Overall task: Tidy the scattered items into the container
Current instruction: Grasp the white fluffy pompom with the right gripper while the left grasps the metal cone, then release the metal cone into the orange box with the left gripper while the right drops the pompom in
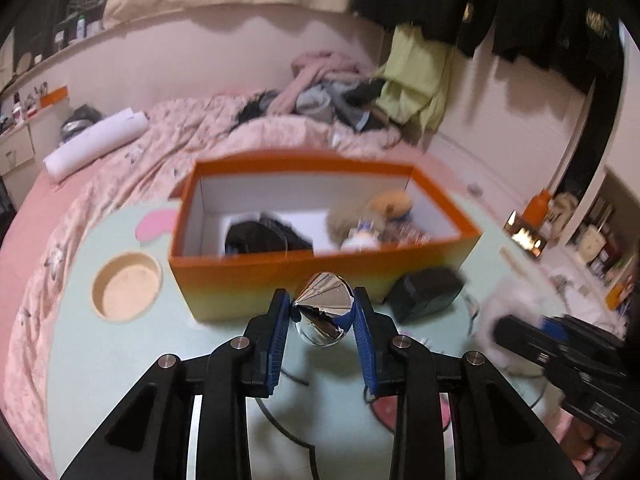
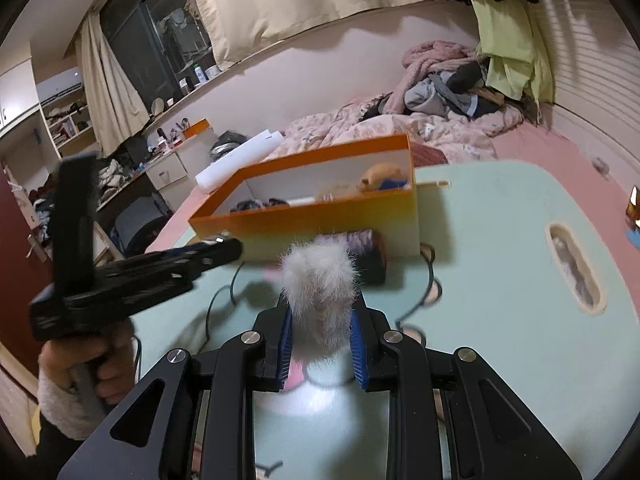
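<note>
While a pale green tabletop [image 1: 120,360] sits over a pink-quilted bed [image 1: 120,168] in a cluttered bedroom, the left claw [image 1: 322,312] pinches a shiny silver cone [image 1: 324,300], tip pointing up and ahead toward the orange box [image 1: 280,276] just beyond. The right claw [image 2: 322,320] pinches a white fluffy item [image 2: 320,280], standing upright, with the box ahead.

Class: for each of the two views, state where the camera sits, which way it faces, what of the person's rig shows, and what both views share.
Left wrist: on the left gripper, facing the orange box; its fingers clamp a shiny cone; the right gripper shows at right.
Right wrist: on the right gripper, facing the box from its right; it clamps white fluff; the left hand shows.
Shared: box, green table, black block.
</note>
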`<state>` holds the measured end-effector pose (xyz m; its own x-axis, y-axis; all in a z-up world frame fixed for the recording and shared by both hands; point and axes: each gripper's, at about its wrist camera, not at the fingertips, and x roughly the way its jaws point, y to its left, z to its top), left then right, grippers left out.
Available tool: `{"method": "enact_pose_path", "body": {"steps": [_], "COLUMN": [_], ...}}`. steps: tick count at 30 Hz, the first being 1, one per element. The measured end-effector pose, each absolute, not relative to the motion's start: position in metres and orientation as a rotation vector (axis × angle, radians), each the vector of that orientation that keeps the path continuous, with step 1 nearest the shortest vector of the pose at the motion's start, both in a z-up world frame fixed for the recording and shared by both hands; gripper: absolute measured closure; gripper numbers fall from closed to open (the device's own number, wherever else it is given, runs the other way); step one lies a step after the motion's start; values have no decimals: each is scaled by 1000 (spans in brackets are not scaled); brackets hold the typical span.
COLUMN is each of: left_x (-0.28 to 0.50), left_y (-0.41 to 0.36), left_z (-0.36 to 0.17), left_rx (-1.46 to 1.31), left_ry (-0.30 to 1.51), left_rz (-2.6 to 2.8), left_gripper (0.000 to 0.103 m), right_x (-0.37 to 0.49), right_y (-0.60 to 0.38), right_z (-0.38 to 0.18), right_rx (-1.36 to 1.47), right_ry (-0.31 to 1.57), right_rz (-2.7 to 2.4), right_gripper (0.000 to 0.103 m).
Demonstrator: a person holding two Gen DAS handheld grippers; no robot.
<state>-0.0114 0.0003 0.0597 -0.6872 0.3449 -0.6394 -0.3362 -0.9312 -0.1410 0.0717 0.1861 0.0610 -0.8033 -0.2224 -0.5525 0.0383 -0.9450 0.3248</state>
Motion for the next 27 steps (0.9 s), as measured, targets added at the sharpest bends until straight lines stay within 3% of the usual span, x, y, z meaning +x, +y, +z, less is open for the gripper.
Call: {"method": "enact_pose_path", "body": {"steps": [10,11,14,17,19,21,27], "left_x": [-87,-94,-101,-88,-77,-64,-14], "left_y": [-5,-5,-9,-16,-18,-21,-31], "left_z": [83,79,66,65,68,73,84], "left_rx": [-1062,-1087,-1139,-1067,-1030,-1002,-976], "left_ry": [-100,-93,-132,-157,-133,-113,-53], "left_rz": [2630,2638,2643,2665,2682,2695,2730], "left_gripper": [73,70,43,30,26,23,8], "right_x": [-15,-24,-47,-52,-43,-31,17], "right_y": [178,178,178,181,183,185,201], "right_z": [105,103,92,82,81,83,92], "right_rx": [948,965,1058,1114,1083,1041,982], "right_ry": [-294,-284,-283,-279,-287,-317,-407], "right_rz": [-2913,-2915,-2899,-2928,-2955,-2985,-3010], "right_gripper": [77,77,71,60,37,27,27]}}
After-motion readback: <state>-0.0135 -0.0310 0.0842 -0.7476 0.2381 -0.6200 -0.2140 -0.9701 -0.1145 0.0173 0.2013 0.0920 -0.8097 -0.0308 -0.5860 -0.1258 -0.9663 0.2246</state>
